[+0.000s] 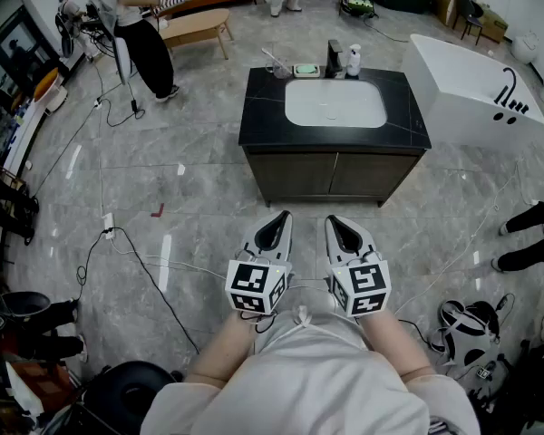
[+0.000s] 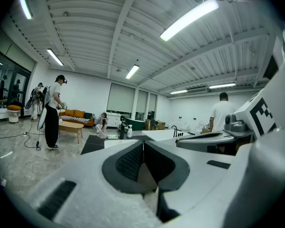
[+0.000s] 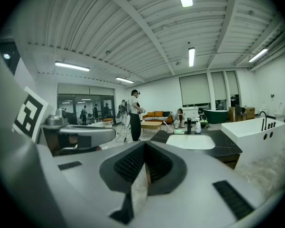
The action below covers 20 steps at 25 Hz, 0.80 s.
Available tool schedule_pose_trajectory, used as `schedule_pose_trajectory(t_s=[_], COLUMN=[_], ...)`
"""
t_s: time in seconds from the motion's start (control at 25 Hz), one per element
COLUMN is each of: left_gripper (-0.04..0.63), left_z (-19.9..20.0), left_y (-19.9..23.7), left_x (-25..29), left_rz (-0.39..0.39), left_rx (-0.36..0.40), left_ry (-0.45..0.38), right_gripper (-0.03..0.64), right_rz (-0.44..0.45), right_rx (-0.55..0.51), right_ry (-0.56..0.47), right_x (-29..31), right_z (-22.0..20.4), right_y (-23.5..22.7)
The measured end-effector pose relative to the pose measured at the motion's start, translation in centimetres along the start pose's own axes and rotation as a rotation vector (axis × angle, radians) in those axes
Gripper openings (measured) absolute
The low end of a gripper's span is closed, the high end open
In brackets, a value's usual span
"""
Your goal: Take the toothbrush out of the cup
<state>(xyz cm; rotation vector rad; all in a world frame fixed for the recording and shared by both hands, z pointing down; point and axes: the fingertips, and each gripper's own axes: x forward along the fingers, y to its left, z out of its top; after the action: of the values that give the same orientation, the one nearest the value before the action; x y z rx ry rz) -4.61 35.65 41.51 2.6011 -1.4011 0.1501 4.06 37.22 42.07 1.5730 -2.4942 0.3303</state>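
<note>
Nothing grabbed yet on this one. I'm standing back from the vanity with both tools tucked in close to my body, pointing forward at it.

My left gripper [image 1: 281, 217] has its fingers pressed right together with nothing between them. Same for my right gripper [image 1: 331, 222]: fingers closed up, nothing in them. My guess is they're closed and held in close because I'm not in reach of anything yet.

The cup [image 1: 277, 67] is a clear one sitting at the far left corner of the black worktop [image 1: 263, 116], just behind the white sink [image 1: 335, 102]. The toothbrush [image 1: 269, 57] is standing in it, leaning up and out to the left. It's small from here, so I can't tell which end is up. Right next to the cup there's a small green dish [image 1: 306, 70], then the tap [image 1: 335, 59] and a white bottle [image 1: 354, 60], all lined up along the back edge.

The way I see it, I've got to walk up, open one set of fingers and pinch the bit of the handle that pokes above the rim. The lean gives me a clear stretch to grab. A light cup like that could tip if I drag sideways, so a straight lift looks like the safer bet.
</note>
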Motion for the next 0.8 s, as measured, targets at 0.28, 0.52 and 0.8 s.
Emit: schedule_pose_trajectory(t_s=[0.28,0.52,0.8], left_gripper=[0.018,0.018,0.018], left_z=[-0.2,-0.5,-1.9], left_y=[-1.2,-2.1,-3.2], left_x=[1.1,2.3,3.7], left_rz=[-0.023,-0.019,0.008], left_rx=[0.0,-0.001,-0.033], left_ry=[-0.003,-0.002,0.012], right_gripper=[0.026,0.026,0.026], right_rz=[0.002,0.004,0.02], right_rx=[0.013,0.043,0.061], right_ry=[0.004,0.009,0.033], right_x=[-0.3,-0.5,-0.8], right_z=[-0.1,-0.7,-2.2], right_y=[-1.3,-2.7,-5.0])
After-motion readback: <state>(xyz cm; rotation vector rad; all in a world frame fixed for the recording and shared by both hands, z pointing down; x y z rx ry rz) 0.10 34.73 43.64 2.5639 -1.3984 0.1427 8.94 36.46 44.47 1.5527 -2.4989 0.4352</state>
